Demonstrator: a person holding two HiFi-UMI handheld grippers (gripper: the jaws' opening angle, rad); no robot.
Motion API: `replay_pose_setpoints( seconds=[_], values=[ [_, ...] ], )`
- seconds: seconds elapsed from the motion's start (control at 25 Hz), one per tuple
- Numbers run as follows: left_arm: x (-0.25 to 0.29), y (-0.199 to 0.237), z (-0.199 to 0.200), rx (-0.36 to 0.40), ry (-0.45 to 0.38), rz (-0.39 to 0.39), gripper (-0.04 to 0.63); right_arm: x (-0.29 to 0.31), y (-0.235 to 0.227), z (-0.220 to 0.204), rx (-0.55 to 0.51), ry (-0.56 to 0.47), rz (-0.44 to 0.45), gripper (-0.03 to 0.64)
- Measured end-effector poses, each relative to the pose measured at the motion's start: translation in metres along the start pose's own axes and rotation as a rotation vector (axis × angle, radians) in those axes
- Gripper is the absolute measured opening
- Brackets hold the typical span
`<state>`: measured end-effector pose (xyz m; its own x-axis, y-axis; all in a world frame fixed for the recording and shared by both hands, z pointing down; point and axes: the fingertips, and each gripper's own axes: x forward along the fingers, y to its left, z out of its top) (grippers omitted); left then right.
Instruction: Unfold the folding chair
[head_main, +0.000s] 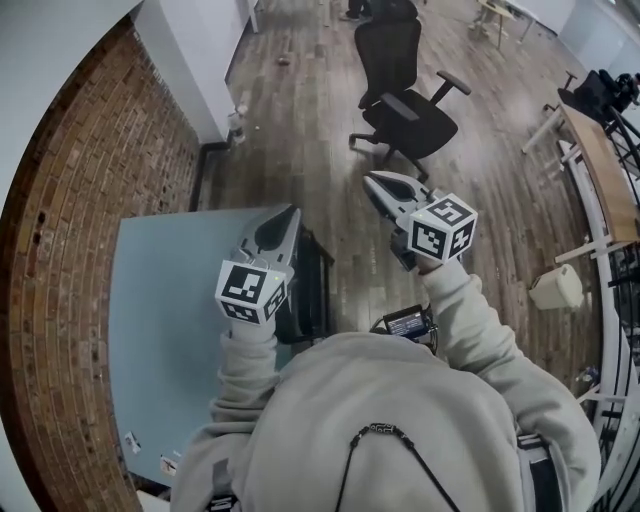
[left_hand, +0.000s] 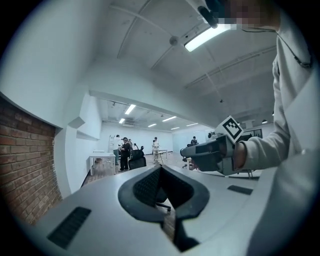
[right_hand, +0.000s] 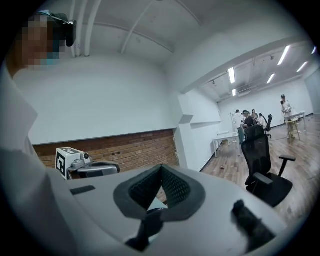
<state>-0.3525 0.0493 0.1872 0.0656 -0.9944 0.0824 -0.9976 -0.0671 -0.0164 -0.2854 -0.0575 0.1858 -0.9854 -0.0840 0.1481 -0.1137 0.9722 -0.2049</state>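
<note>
A flat black frame (head_main: 312, 285), which looks like the folded chair, stands on edge against the right side of the pale blue table (head_main: 165, 300); my left arm hides part of it. My left gripper (head_main: 290, 215) hovers just above it, shut and empty, pointing level away from me. My right gripper (head_main: 372, 180) is held out over the wood floor to the right of the frame, also shut and empty. In the left gripper view, the left gripper's (left_hand: 161, 170) jaws meet, and the right gripper (left_hand: 210, 152) shows beside it. The right gripper view shows the right gripper's (right_hand: 161, 170) jaws closed, with the left gripper (right_hand: 82, 166) at its left.
A black office chair (head_main: 405, 95) stands on the floor ahead of the right gripper. A brick wall (head_main: 70, 250) runs along the left. A white bin (head_main: 557, 288) and a wooden desk (head_main: 605, 170) are at the right. A small device (head_main: 408, 322) lies near my feet. People (left_hand: 122, 150) stand far off.
</note>
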Motion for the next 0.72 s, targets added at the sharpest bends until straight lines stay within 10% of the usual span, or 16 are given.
replay_pose_setpoints(
  seconds=[0.44, 0.72],
  values=[
    [-0.005, 0.064, -0.156, -0.215, 0.269, 0.082, 0.008, 0.091, -0.018, -0.139, 0.130, 0.262, -0.036, 0.008],
    [-0.014, 0.078, -0.284, -0.189, 0.630, 0.053, 0.360, 0.153, -0.010, -0.352, 0.532, 0.620, -0.027, 0.201]
  ],
)
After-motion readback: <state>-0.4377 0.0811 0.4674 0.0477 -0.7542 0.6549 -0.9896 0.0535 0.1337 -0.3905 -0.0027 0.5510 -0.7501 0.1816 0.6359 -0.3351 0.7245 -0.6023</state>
